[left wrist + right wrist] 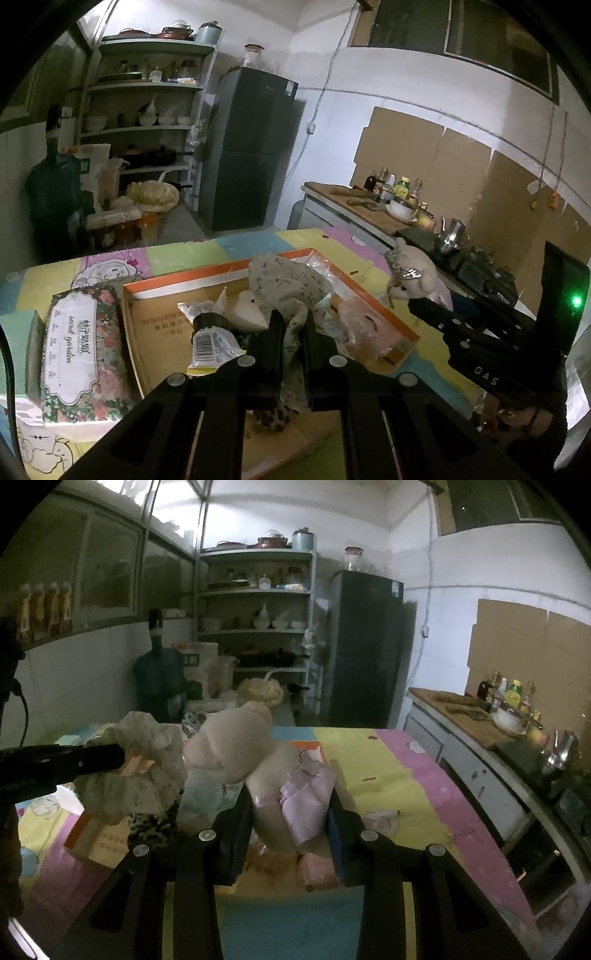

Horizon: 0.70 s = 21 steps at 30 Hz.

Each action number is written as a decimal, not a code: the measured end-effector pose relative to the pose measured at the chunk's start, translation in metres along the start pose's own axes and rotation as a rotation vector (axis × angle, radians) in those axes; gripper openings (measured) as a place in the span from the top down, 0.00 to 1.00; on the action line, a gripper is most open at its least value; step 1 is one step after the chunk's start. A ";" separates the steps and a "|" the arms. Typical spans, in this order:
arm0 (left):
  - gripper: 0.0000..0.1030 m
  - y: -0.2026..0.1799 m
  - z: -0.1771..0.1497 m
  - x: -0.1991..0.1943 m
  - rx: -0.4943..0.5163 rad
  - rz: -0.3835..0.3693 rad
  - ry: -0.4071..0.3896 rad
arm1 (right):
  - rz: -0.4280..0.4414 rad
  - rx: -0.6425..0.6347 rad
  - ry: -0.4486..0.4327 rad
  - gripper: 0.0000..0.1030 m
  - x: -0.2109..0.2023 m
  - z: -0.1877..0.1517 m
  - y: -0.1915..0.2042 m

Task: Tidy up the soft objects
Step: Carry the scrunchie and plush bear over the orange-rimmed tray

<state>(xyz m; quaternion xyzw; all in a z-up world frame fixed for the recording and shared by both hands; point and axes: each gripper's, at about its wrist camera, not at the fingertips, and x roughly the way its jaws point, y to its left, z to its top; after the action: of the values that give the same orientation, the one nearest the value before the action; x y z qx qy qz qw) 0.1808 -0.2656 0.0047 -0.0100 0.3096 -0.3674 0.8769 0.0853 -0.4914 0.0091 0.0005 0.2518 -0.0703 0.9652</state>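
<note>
Black fingers of the left gripper [293, 332] clamp a floral-print cloth [284, 280], held bunched above an orange-edged cardboard box [369, 295] on the pastel patchwork table cover [184, 251]. Inside the box lie plastic-wrapped packets [212, 341]; a tissue pack [79, 350] sits just left of it. The right gripper [291, 808] is pressed shut around a cream plush bear [236, 742] in a pink satin dress [306, 797], raised beside the cloth. Behind stand a dark refrigerator [251, 147] and kitchen shelves [147, 85].
</note>
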 end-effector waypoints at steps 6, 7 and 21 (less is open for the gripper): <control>0.91 0.002 0.000 0.011 -0.007 0.008 0.016 | 0.015 -0.007 0.031 0.64 0.026 0.003 -0.001; 0.91 0.002 -0.001 0.013 -0.008 0.010 0.020 | 0.016 -0.009 0.035 0.64 0.030 0.003 -0.001; 0.91 0.007 -0.004 0.035 -0.022 0.026 0.065 | 0.033 -0.022 0.080 0.64 0.057 0.003 -0.001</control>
<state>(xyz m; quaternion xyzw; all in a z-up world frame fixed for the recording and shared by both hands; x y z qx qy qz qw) 0.2022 -0.2825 -0.0191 -0.0036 0.3421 -0.3526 0.8710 0.1360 -0.5002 -0.0161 -0.0033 0.2910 -0.0516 0.9553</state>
